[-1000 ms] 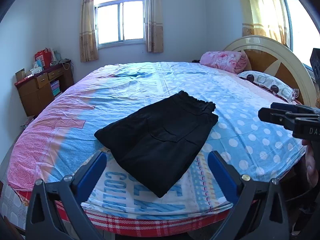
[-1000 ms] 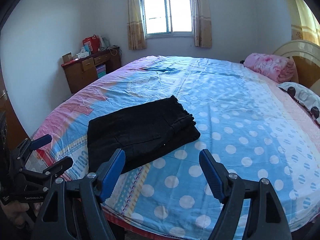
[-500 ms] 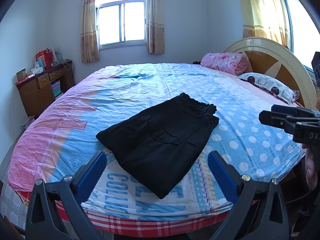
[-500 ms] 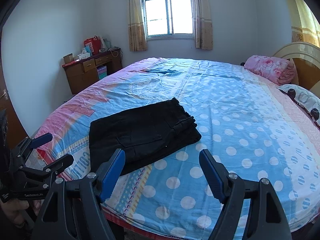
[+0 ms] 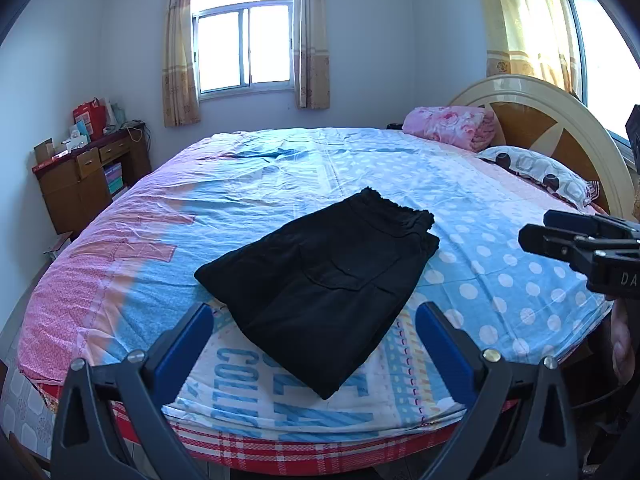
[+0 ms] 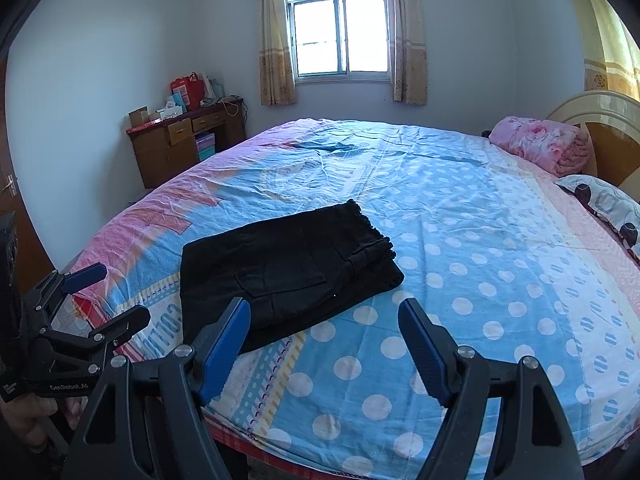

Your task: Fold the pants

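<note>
The black pants [image 5: 320, 280] lie folded, seemingly finished, ahead of both wide-open, empty grippers, left gripper [image 5: 312, 344] and right gripper [image 6: 324, 340].

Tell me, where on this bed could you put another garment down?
Bare sheet stretches between the black pants and the pillow, and beyond the pants toward the window. The headboard corner is crowded: pillow and pink blanket.
</note>
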A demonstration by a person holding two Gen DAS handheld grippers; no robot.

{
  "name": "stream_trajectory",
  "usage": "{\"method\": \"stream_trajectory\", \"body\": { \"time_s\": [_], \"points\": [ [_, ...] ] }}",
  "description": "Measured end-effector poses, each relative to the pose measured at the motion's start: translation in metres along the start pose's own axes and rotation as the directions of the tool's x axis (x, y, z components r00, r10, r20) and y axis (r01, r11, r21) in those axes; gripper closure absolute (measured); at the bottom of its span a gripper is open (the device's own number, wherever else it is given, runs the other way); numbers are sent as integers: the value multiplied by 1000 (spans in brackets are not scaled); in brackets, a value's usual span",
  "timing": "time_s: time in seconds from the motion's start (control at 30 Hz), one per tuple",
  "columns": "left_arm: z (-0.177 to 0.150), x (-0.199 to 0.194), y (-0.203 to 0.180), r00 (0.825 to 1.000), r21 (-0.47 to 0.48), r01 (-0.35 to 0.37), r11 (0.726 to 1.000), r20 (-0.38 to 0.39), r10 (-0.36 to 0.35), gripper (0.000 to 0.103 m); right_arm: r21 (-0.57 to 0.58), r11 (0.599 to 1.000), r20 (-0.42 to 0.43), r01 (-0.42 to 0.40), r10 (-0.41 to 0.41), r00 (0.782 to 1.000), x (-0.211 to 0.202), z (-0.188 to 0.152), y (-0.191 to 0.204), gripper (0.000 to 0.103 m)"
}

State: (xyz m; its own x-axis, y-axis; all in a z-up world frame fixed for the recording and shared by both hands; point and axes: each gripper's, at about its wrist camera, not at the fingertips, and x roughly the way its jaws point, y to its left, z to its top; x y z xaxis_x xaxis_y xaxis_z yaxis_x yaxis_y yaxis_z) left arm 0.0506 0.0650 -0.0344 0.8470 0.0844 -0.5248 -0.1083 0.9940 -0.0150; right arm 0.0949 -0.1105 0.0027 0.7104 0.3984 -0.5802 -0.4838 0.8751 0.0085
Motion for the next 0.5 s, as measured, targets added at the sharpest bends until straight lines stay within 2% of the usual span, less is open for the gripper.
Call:
{"method": "stream_trajectory", "body": {
  "time_s": [0.5],
  "points": [
    [0,0,1,1000,2,-4,1000,-5,4,0,-12,1000,5,3,-3,1000,-1,1,4,25]
  ]
}}
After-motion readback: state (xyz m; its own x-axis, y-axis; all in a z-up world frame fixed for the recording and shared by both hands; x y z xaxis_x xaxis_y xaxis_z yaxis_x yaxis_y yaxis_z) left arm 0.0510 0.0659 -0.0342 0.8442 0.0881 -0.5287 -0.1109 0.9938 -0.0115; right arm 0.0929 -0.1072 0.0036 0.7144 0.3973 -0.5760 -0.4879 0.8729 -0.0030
